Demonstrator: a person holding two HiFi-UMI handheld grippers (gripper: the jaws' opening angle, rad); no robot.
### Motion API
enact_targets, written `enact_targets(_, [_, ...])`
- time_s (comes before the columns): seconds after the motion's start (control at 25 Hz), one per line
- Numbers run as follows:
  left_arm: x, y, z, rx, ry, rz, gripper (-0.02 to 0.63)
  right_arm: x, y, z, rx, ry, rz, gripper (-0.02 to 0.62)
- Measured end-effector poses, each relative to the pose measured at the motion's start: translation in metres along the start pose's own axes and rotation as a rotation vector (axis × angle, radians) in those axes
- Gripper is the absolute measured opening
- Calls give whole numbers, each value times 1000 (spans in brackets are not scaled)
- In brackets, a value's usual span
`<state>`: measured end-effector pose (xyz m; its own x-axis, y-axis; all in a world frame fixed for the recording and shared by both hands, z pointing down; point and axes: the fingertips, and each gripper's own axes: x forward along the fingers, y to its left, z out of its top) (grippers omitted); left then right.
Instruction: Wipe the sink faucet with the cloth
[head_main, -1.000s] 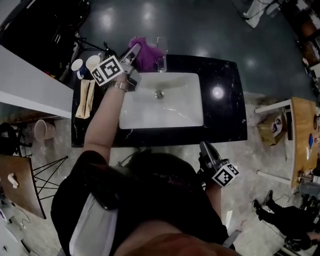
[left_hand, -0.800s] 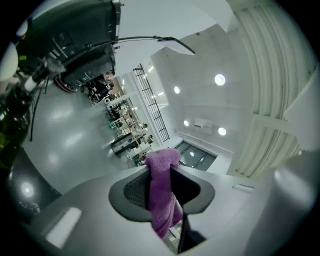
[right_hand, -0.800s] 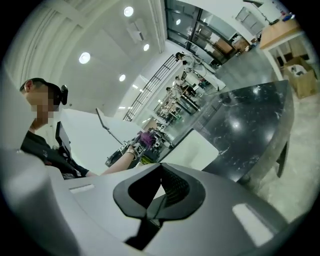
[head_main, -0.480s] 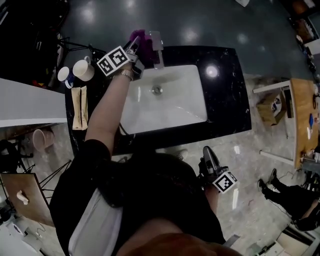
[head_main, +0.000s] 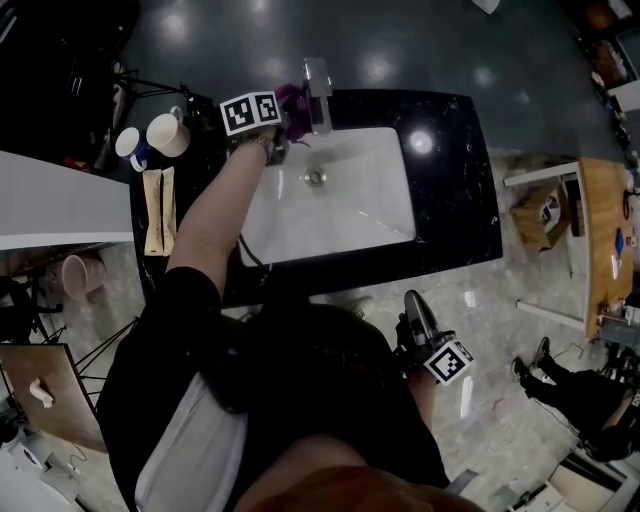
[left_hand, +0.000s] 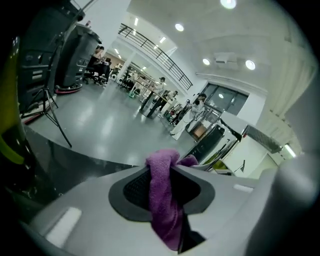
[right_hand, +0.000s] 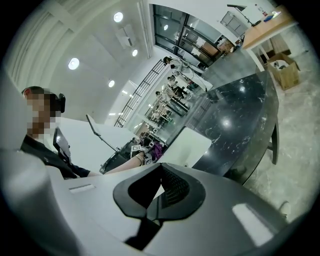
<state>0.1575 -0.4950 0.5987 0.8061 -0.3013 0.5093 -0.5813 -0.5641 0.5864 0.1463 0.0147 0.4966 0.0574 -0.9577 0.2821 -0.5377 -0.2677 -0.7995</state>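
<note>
The purple cloth (head_main: 293, 99) is clamped in the left claw (left_hand: 165, 172) just beside the faucet (head_main: 318, 85), at the black tabletop's (head_main: 455, 200) back edge, above the white sink (head_main: 380, 215). The right claw (right_hand: 160, 172) is closed and empty, off the front edge, over pale floor (head_main: 520, 400).

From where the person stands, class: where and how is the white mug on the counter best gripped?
Probably by its rim, from straight above, pinching the wall: the mug stands upright with its mouth open upward, and a second cup sits close on its left in the head view.
</note>
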Motion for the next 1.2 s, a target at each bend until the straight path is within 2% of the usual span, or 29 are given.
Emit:
enact_targets(0.08, [-6,-8,8,-64,-30,-72,101,-1,0,0,12,-4,6,11])
enact_targets(0.2, [-25,-40,49,-119,-135,-259,101,1,1,1,14,-1,18,11])
enact_targets(0.32, [-45,-74,99,-86,-201,-399,101,0,-3,-1,56,-5,14,11])
enact_targets(0.4, [-49,-93,121,-42,-175,-454,101,-1,-4,0,48,-3,12,11])
enact_targets(0.48, [-40,-104,129,-1,-72,-490,101,-3,-7,1,53,-5,2,11])
enact_targets(0.64, [-6,-104,123,37,208,-516,103,-14,-27,-6,116,-18,-47,11])
enact_targets(0.76, [19,-91,99,100,419,-467,103,-23,-36,-10,163,-36,-81,11])
enact_targets(0.92, [51,-59,45,179,679,-345,103,-33,-46,-13,205,-55,-131,11])
enact_targets(1.04, [71,-35,12,201,781,-263,103,-39,-51,-17,221,-51,-165,11])
enact_targets(1.2, [81,-28,3,195,799,-250,103,-42,-58,-16,233,-49,-193,11])
